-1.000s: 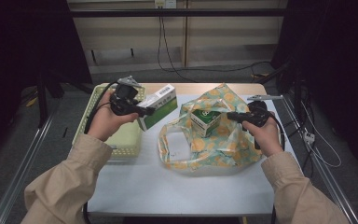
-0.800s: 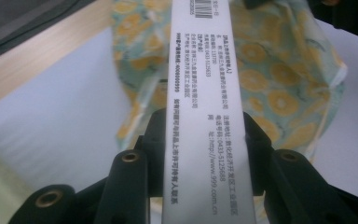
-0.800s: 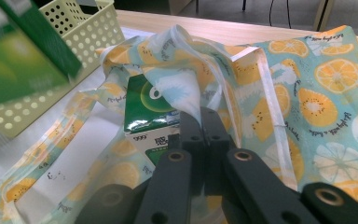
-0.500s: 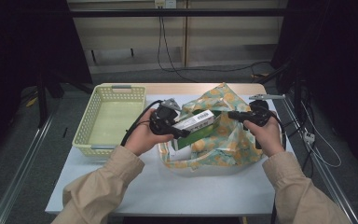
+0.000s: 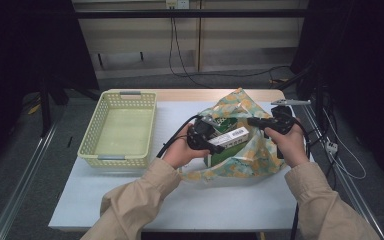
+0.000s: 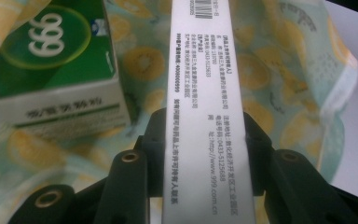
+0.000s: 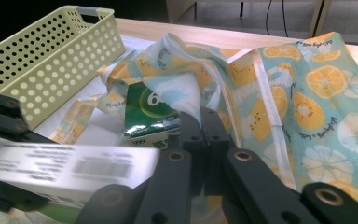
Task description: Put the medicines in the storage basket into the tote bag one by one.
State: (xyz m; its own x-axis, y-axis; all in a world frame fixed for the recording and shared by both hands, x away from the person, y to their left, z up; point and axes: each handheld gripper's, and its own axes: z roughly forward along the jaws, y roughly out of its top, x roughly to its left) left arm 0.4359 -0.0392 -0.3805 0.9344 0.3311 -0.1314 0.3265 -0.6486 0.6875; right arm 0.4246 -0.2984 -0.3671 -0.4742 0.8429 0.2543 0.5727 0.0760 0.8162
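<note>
Left gripper [image 6: 204,140] hiding box [image 6: 205,84] underside, bag [image 5: 252,155] interior unclear

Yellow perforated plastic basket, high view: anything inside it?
No, the yellow perforated plastic basket shows only its bare floor, while both green-and-white cardboard boxes are over at the fruit-print fabric bag.

Dim surroundings, table lit; foreground box [image 7: 65,175] seemingly motion-blurred.
</note>
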